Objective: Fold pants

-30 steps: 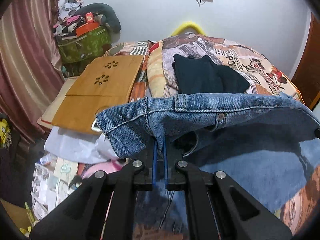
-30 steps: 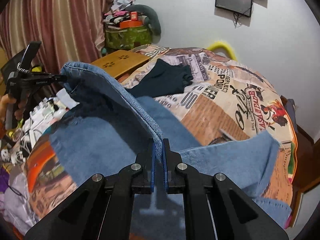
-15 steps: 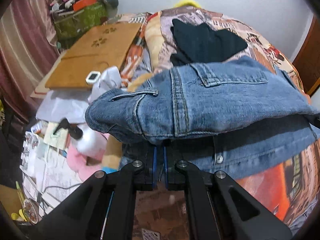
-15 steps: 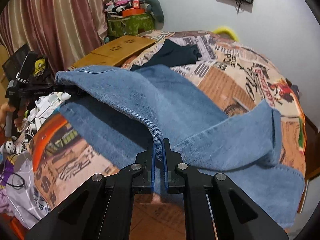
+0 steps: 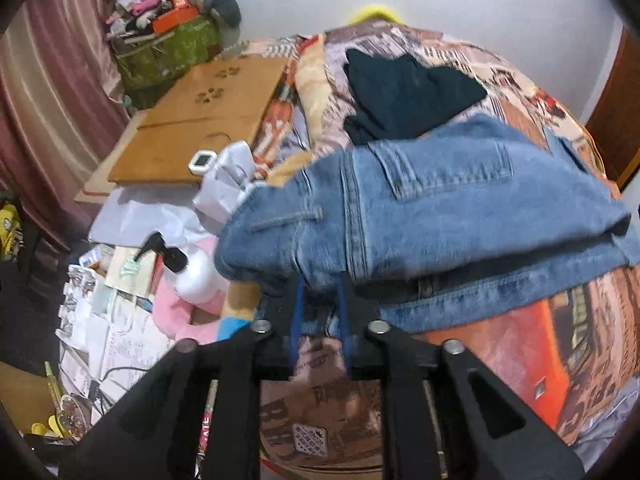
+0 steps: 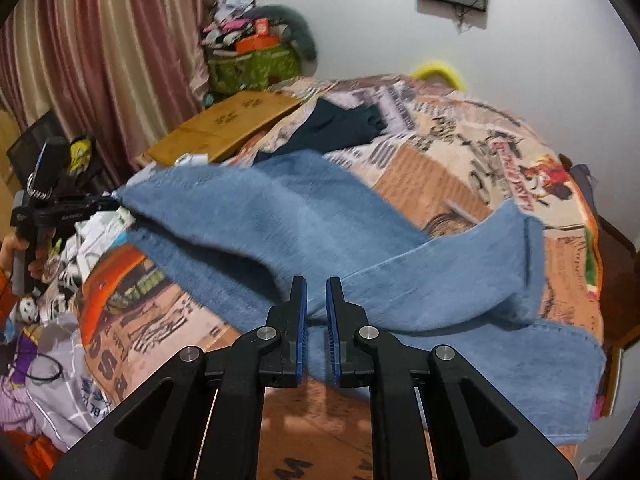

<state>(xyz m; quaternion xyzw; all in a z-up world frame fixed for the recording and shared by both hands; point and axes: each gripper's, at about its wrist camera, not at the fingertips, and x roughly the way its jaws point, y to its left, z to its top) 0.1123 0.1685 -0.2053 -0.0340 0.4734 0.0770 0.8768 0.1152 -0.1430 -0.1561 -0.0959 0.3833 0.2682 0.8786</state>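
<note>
The blue jeans (image 5: 432, 208) lie folded lengthwise on the printed bedspread (image 5: 520, 340), back pocket up. My left gripper (image 5: 318, 280) is open, its tips at the waistband edge with denim loose between the jaws. In the right wrist view the jeans (image 6: 304, 220) stretch across the bed, with one leg hem (image 6: 528, 256) folded over. My right gripper (image 6: 316, 284) is open, tips just over the folded edge at mid-leg, holding nothing. The left gripper (image 6: 100, 202) also shows there at the far left by the waist.
A dark garment (image 5: 404, 96) lies on the bed beyond the jeans. A wooden lap desk (image 5: 200, 120) sits at the bed's left side. A pump bottle (image 5: 188, 268), papers and clutter fill the floor at left. A curtain (image 6: 100, 40) hangs along the left.
Both grippers have lowered the folded half of the jeans onto the bed and opened, letting go of the denim. The jeans now rest doubled over.
</note>
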